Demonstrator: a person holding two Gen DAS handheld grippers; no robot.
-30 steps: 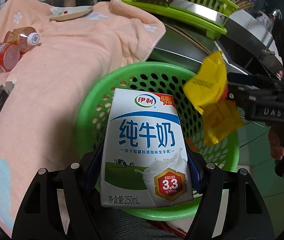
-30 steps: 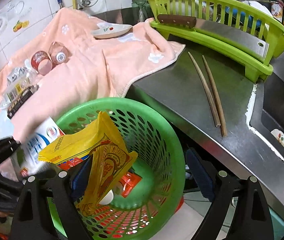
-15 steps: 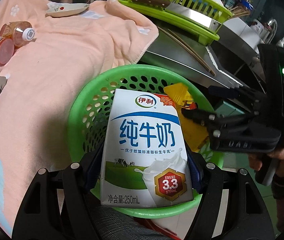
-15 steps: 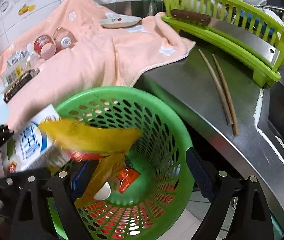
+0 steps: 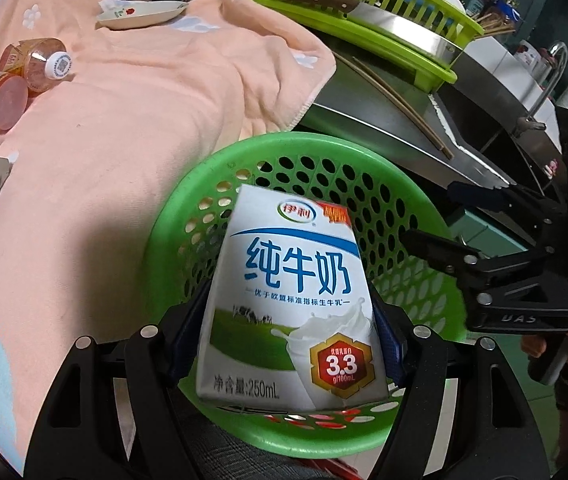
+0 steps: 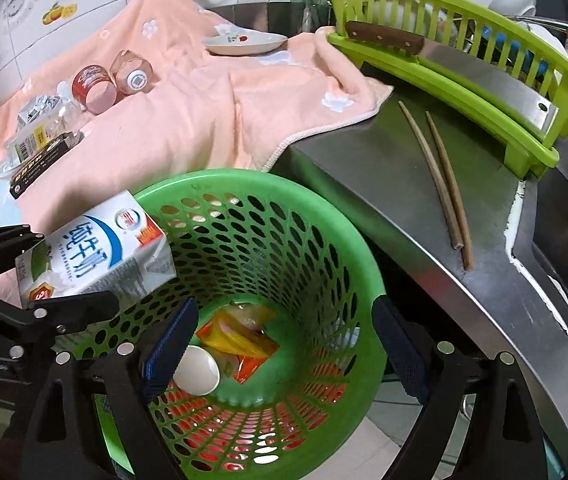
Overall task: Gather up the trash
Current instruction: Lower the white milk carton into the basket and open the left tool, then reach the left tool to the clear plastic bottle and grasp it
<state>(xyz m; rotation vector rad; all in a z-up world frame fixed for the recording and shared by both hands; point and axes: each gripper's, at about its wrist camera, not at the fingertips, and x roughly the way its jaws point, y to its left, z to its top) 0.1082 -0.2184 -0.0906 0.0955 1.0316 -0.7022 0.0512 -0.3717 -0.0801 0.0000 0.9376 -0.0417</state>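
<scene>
My left gripper is shut on a white milk carton and holds it over the near rim of the green perforated trash basket. In the right wrist view the carton sits above the basket's left rim. My right gripper is open and empty above the basket mouth; it also shows in the left wrist view. A yellow wrapper and a white cup lie at the basket's bottom.
A peach towel covers the counter with a red cup, a small bottle, a crumpled wrapper, a black box and a dish. Chopsticks lie on the steel counter beside a green dish rack with a cleaver.
My right gripper opened and the yellow wrapper dropped into the basket. My left gripper with the milk carton stayed over the basket rim.
</scene>
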